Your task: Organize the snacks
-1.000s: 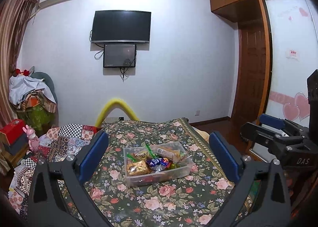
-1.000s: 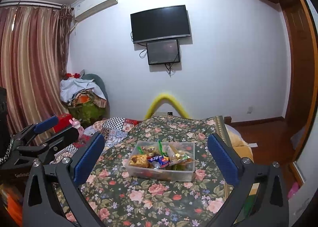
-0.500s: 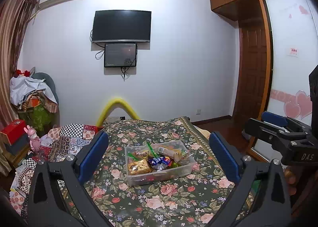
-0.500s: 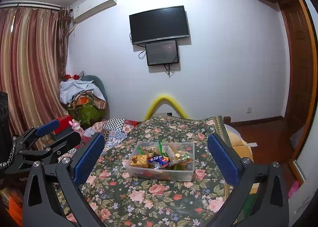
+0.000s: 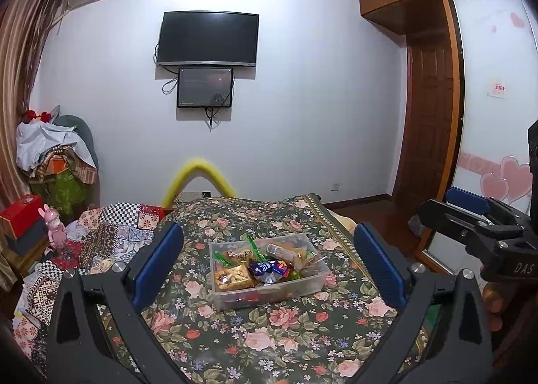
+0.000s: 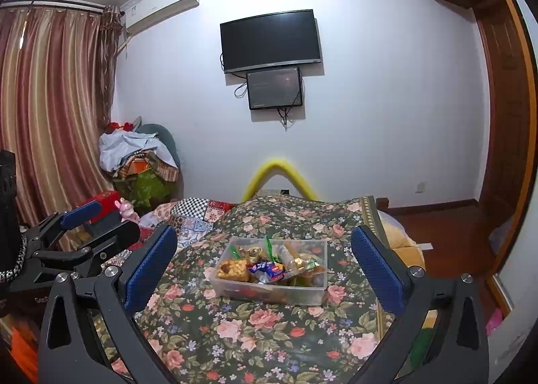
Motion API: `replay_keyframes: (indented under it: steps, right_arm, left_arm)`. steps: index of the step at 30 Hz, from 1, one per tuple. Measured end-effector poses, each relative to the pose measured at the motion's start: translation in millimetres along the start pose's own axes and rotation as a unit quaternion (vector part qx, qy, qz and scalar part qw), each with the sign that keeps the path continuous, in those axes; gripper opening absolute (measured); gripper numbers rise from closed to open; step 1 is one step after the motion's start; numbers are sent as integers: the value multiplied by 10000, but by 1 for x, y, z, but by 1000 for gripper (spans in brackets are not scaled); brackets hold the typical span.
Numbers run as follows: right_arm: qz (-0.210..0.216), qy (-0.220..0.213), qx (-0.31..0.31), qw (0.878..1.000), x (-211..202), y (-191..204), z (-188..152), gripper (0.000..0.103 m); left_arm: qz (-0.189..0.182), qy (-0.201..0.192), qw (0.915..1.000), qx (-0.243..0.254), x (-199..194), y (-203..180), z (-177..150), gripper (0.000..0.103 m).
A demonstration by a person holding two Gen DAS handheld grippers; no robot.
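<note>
both grippers, left (image 5: 269, 263) and right (image 6: 264, 259), hold jaws released, well short of the snack bin (image 5: 269, 293).

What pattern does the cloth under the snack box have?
The cloth is dark green with pink and red flowers. It shows best in the right wrist view.

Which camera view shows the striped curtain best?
The right wrist view: the curtain fills its left side, with the rail on top. The left wrist view shows only a narrow strip of the curtain at its left edge.
</note>
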State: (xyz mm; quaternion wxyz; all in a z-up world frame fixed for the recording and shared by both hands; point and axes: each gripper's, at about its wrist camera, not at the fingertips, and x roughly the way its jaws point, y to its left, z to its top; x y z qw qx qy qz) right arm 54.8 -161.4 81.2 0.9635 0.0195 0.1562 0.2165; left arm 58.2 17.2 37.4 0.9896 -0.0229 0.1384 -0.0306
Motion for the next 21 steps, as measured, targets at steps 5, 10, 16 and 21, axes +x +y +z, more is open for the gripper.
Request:
replay_keyframes:
  steps: [5, 10, 16, 21]
  right_arm:
    - [-71, -5, 13, 10000, -1, -3, -1, 103]
    - [-104, -10, 21, 9999, -2, -4, 0, 103]
    - [-129, -17, -16, 9999, -2, -3, 0, 103]
    - [-122, -5, -15, 9999, -1, -2, 0, 103]
  left_arm:
    - [-23, 32, 10000, 58, 1, -2, -2, 103]
    - [2, 55, 10000, 59, 2, -2, -2, 103]
    - [2, 41, 10000, 80, 1, -4, -3, 103]
    - [-15, 69, 9999, 101, 4, -6, -3, 103]
